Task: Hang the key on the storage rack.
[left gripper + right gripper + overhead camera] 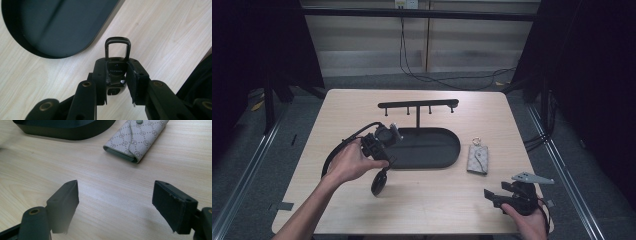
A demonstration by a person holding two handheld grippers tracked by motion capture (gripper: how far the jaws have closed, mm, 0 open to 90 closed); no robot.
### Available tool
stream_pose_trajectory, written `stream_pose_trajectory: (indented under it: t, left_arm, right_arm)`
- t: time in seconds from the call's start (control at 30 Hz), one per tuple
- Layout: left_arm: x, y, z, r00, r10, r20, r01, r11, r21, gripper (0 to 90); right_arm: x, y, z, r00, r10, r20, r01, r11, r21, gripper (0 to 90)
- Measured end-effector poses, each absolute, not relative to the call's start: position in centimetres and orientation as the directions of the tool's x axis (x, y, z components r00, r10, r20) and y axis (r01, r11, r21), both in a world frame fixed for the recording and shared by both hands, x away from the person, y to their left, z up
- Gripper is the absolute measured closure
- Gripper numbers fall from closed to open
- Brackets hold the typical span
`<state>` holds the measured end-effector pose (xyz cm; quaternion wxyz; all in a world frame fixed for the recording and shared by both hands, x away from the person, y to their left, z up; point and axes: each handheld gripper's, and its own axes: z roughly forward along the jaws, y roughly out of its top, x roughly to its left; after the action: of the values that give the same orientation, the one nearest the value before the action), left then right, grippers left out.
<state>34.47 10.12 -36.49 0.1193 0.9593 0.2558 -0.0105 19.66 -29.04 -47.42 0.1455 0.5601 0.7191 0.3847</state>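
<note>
The left hand-held gripper (117, 82) is clamping a small black key fob (116, 70), loop forward, above the surface (427, 200) beside the black tray (432, 150), probably heading for the hook rack (418, 105). The right hand-held gripper (115, 205) is resting with jaws apart near the patterned key case (136, 138), blocking nothing

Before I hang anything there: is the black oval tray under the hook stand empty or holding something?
Empty. The high view shows the black oval tray bare inside, and the left gripper view shows bare dark floor; the patterned key pouch lies on the table beside it.
</note>
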Motion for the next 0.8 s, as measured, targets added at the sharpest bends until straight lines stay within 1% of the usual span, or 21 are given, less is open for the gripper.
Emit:
stream_pose_trajectory:
  t: [0.17, 0.8]
  left_arm:
    - [34.7, 10.4, -36.0, 0.856, 0.509, -0.086, 0.514, -0.825, 0.234, 70.9]
    - [35.3, 11.2, -34.4, 0.841, 0.535, -0.076, 0.535, -0.803, 0.261, 70.8]
  right_arm:
    - [19.7, -29.0, -47.4, -0.329, 0.918, 0.222, 0.694, 0.076, 0.716, 21.2]
    - [19.7, -29.1, -47.4, -0.328, 0.918, 0.224, 0.695, 0.074, 0.715, 21.2]
